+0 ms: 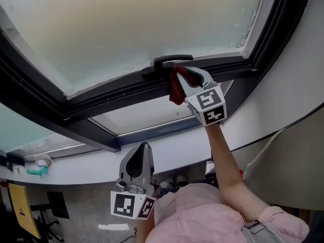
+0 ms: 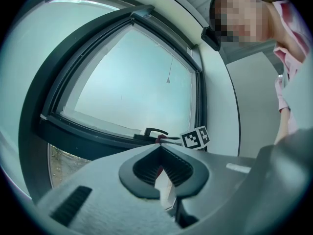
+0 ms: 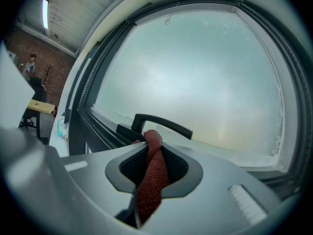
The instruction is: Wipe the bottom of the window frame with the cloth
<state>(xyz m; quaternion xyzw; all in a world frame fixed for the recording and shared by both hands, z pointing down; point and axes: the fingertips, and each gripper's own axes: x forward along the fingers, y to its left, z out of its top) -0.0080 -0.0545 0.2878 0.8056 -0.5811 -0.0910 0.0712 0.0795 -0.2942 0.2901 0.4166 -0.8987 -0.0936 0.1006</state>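
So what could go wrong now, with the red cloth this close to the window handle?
The cloth is pinched as a thin twisted strand in the right tool, so it may slip out when rubbed. The tool sits right beside the handle and could snag on it. The hard tool, not cloth, may scrape the frame.

Bunched dark-red cloth (image 1: pixel 176 87) hangs against the black window frame (image 1: pixel 111 94), at its bottom rail.
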